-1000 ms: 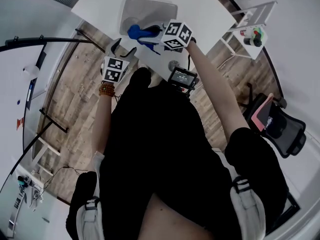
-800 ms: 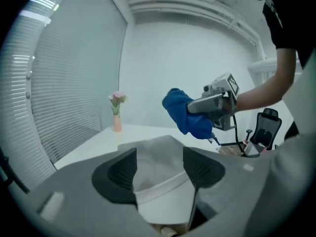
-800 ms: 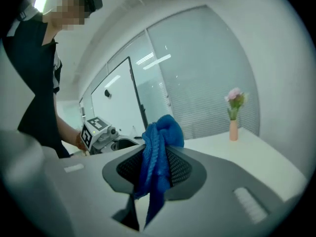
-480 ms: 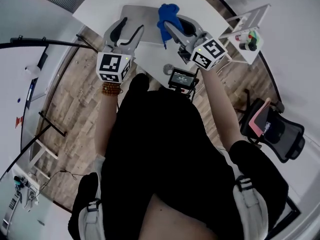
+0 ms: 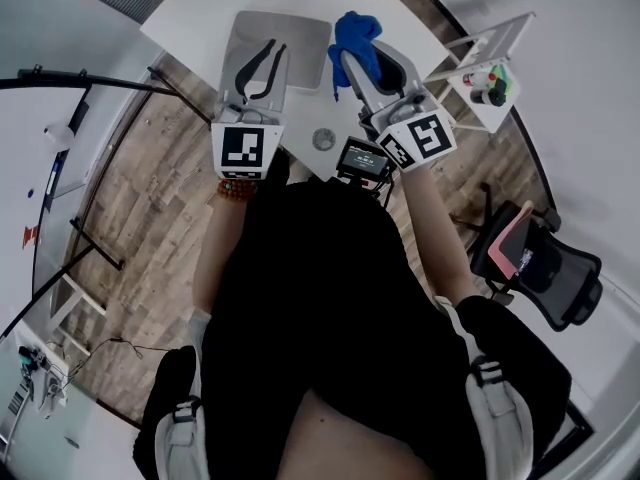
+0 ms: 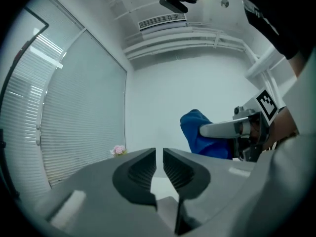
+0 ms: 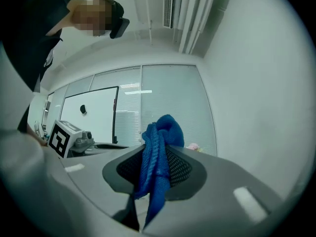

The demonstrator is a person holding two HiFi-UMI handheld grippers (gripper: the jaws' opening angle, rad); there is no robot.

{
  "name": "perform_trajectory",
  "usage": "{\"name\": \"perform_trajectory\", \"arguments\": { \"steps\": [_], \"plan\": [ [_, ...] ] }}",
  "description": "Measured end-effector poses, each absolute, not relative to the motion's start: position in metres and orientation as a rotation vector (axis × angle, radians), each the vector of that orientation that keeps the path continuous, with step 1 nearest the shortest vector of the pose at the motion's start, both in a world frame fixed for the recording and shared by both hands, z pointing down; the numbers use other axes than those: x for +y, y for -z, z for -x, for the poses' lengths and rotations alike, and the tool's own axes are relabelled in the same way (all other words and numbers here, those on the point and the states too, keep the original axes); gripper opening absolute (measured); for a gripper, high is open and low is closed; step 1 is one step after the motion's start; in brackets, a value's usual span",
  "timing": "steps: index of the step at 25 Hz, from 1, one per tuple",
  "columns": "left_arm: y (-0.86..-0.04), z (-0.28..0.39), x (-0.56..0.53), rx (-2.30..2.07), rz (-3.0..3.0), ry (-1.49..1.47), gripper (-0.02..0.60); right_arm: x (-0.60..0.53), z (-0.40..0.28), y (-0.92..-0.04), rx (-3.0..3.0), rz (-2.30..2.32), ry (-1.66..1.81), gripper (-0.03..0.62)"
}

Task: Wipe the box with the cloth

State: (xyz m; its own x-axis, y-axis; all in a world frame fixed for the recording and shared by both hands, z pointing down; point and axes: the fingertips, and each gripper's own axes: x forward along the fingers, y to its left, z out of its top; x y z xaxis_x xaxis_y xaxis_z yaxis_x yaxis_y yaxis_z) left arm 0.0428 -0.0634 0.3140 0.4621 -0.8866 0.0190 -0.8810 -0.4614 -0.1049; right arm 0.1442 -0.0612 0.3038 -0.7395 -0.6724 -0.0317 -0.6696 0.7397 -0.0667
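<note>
A grey box (image 5: pixel 306 44) lies on the white table (image 5: pixel 195 10) in the head view. My left gripper (image 5: pixel 267 56) hovers over the box's left part, held level. Its jaws have just been closing to a narrow slit with nothing between them (image 6: pixel 159 154). My right gripper (image 5: pixel 350 60) is held to the right of it, shut on a bunched blue cloth (image 5: pixel 357 34). In the right gripper view the cloth (image 7: pixel 160 132) hangs pinched between the pads (image 7: pixel 178 166). The left gripper view shows the cloth (image 6: pixel 195 132) out to its right, in the air.
A small screen device (image 5: pixel 363 158) and a round fitting (image 5: pixel 323 139) sit at the table's near edge. A white rack (image 5: pixel 500 40) with red and green items stands at the right, an office chair (image 5: pixel 552 268) beyond it. Wood floor lies at the left.
Both grippers have risen from low by the table edge and now point level over the box. The left jaws closed from wide apart. The cloth came up with the right gripper.
</note>
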Motion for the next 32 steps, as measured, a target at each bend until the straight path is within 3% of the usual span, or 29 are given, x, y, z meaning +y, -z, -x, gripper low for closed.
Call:
{"name": "perform_trajectory", "arguments": {
  "steps": [4, 9, 15, 32],
  "plan": [
    [-0.318, -0.053, -0.059, 1.623, 2.580, 0.113, 0.098, -0.052, -0.151, -0.310, 2.907, 1.126, 0.050, 0.115],
    [-0.335, -0.056, -0.061, 1.671, 2.598, 0.185, 0.098, -0.049, -0.156, -0.317, 2.910, 1.118, 0.089, 0.101],
    [-0.343, -0.105, -0.050, 1.623, 2.626, 0.231, 0.099, -0.041, -0.206, -0.325, 2.883, 1.143, 0.155, 0.101],
    [-0.361, -0.120, -0.048, 1.554, 2.679, 0.312, 0.098, -0.044, -0.217, -0.335, 2.843, 1.162, 0.198, 0.100]
  ]
}}
